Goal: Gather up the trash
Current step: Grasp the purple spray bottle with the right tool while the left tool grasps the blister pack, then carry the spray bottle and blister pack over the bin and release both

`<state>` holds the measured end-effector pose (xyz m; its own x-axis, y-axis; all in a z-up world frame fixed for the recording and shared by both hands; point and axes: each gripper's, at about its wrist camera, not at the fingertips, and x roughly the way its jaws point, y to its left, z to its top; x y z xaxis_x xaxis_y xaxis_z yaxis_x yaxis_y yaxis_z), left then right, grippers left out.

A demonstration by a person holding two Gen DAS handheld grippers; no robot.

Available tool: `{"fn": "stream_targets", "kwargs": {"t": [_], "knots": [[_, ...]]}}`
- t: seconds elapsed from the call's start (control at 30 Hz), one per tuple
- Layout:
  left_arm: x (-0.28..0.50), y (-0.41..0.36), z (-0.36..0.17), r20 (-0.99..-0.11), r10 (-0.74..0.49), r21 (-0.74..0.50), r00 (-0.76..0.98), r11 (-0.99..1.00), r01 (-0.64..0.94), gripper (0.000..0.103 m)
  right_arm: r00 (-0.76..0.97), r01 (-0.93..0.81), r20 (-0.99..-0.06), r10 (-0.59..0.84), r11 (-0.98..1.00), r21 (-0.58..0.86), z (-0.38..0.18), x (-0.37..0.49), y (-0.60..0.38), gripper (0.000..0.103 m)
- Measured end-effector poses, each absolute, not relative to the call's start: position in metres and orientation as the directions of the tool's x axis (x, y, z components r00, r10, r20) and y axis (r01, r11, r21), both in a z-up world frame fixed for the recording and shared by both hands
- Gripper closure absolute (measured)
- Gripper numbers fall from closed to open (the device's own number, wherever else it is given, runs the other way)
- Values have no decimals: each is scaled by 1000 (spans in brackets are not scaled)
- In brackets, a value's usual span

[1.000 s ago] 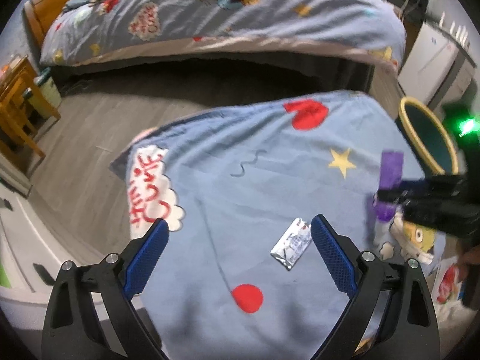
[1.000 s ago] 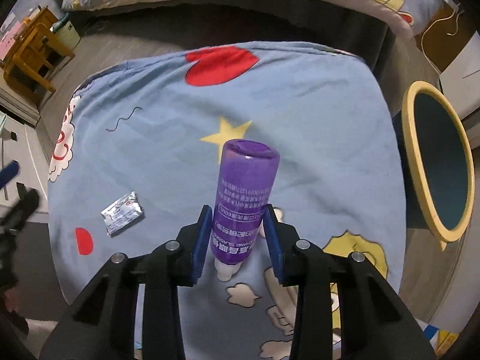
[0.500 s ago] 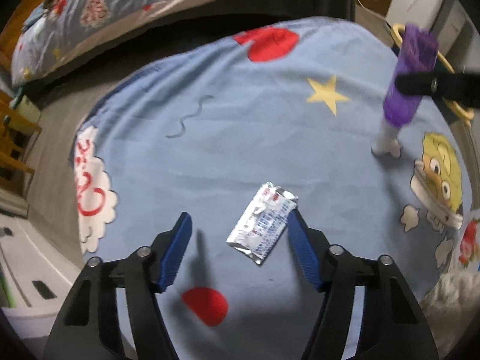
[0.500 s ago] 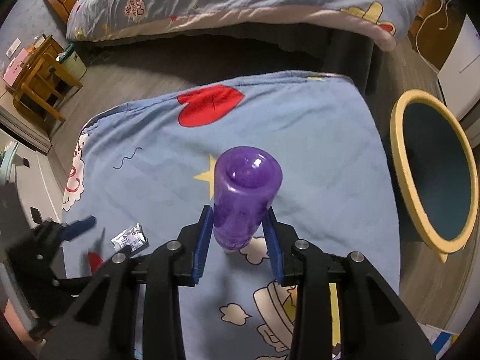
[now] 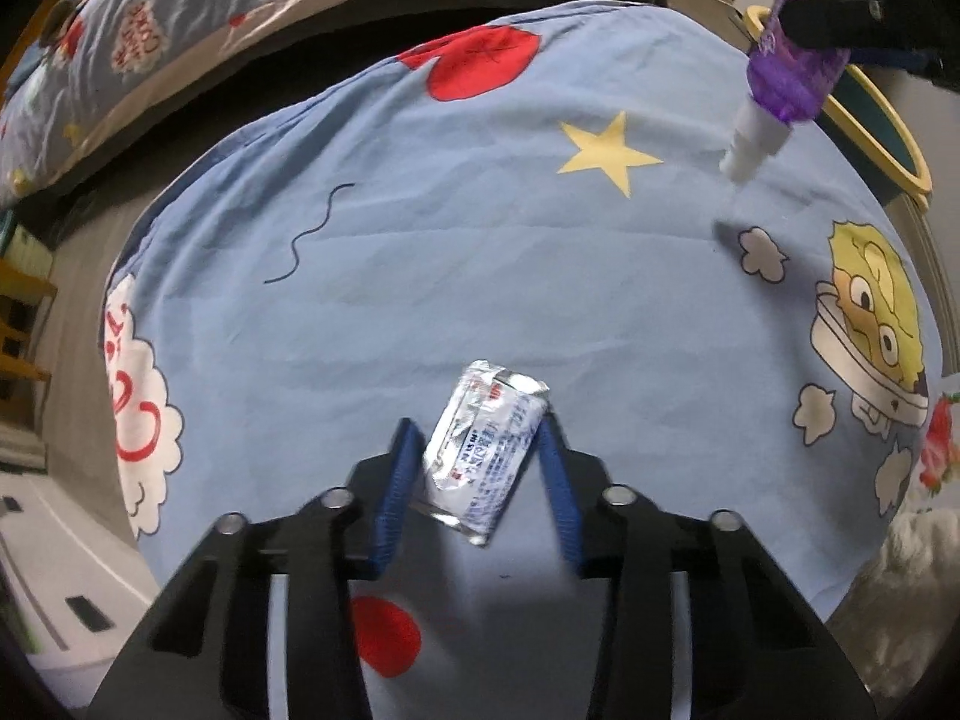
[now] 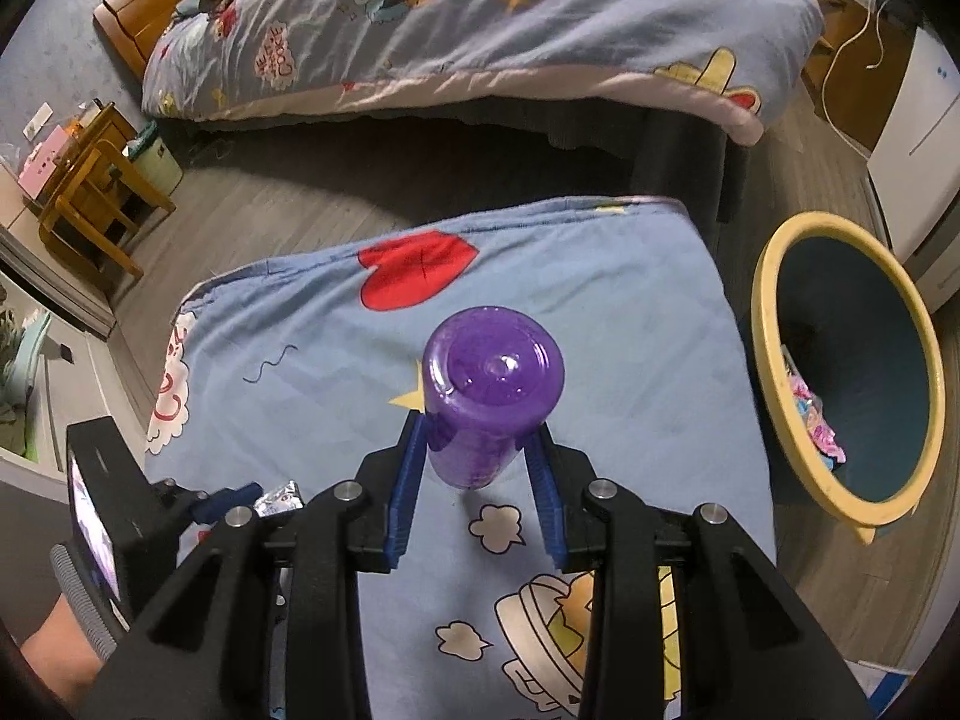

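A silver foil sachet lies on the blue cartoon-print cloth. My left gripper has its blue fingers on both sides of the sachet, close to its edges. It also shows at the lower left of the right wrist view with the sachet. My right gripper is shut on a purple bottle, held upside down above the cloth. The bottle shows at the top right of the left wrist view, white cap down.
A round bin with a yellow rim stands on the floor right of the cloth, some trash inside. A bed with a patterned quilt lies beyond. A wooden chair stands at far left.
My left gripper has dropped down to the sachet and narrowed its fingers around it. My right gripper has lifted the purple bottle higher off the cloth.
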<state>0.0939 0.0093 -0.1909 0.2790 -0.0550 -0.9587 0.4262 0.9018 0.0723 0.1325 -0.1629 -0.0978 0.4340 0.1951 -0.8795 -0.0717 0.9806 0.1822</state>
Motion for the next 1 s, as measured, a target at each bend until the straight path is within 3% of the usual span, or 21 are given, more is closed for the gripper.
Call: {"fn": "stream_targets", "kwargs": {"t": [0.3,0.63,1.0], "knots": [[101,-5,-161,-929,-86,68,360,917,393,72,490,-56,-848,202,978,201,-77,130,-184,70],[104,-59,-94,-838,-159,68,523,919,388,72,568,-5,-801,189,974,226,-49,126,-239,70],[100,-135,-69,-800,-264,24,539,884,468,72,634,82,-764,119,972,219,-29,112,-324,70]]}}
